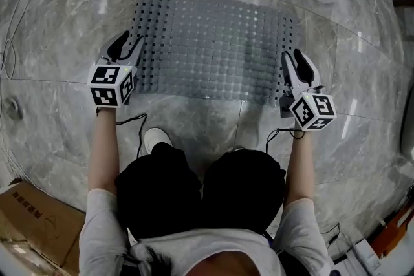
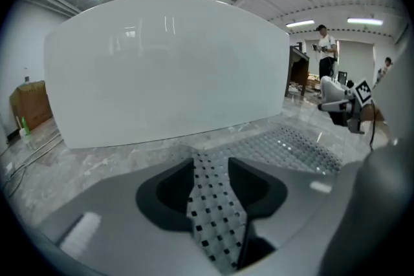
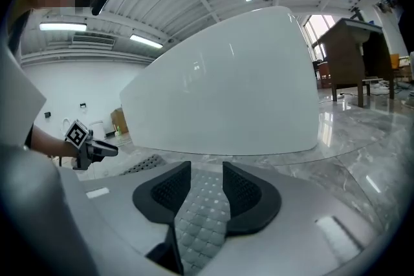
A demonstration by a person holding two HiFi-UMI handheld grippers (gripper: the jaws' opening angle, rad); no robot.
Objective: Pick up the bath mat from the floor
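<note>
The grey bath mat (image 1: 213,42), dotted with small holes, lies flat on the marble floor in front of a white tub. My left gripper (image 1: 126,43) sits at the mat's near left corner, and my right gripper (image 1: 292,59) at its near right corner. In the left gripper view the jaws (image 2: 210,171) stand apart with a strip of the mat (image 2: 213,216) showing in the gap, and the pads do not press it. The right gripper (image 3: 207,187) is open the same way, with the mat's edge (image 3: 202,223) lying between its pads.
The white bathtub (image 2: 168,68) rises just behind the mat. A cardboard box (image 1: 32,216) sits at the lower left, and cables (image 1: 132,123) trail on the floor by my knees. A person (image 2: 326,52) stands far off beside a wooden desk (image 3: 352,52).
</note>
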